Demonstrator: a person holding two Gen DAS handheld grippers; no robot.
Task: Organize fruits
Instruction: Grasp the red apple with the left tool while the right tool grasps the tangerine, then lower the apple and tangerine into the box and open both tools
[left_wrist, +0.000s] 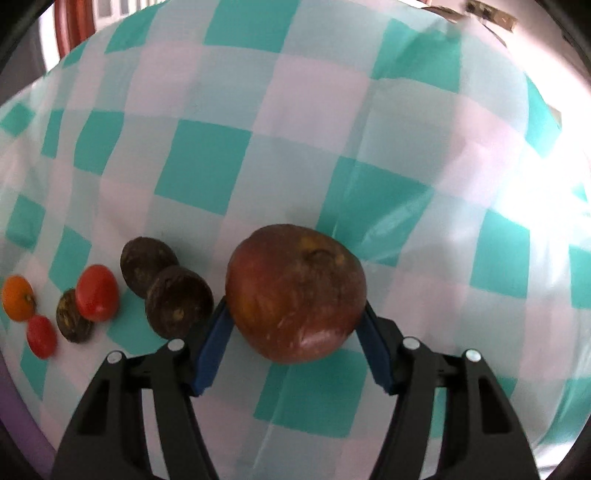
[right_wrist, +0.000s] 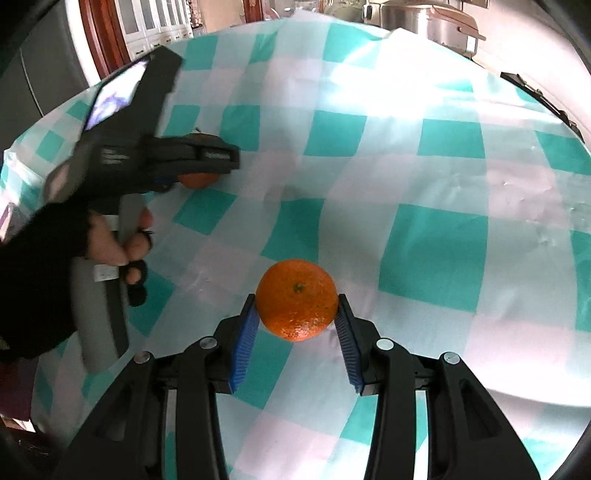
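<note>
In the left wrist view, the left gripper (left_wrist: 295, 317) pinches a large reddish-brown round fruit (left_wrist: 295, 293) between its blue pads (left_wrist: 212, 347) at lower centre, above the surface covered by a teal-and-white checked cloth (left_wrist: 258, 147). At lower left lie three dark brown round fruits (left_wrist: 179, 301), two small red tomatoes (left_wrist: 96, 292) and a small orange fruit (left_wrist: 17, 297), clustered close together. In the right wrist view, the right gripper (right_wrist: 296, 319) clamps a bright orange mandarin (right_wrist: 296, 299) at lower centre, its stem end facing the camera. At left of that frame, a hand in a black fingerless glove (right_wrist: 55, 258) grips the left gripper's handle.
</note>
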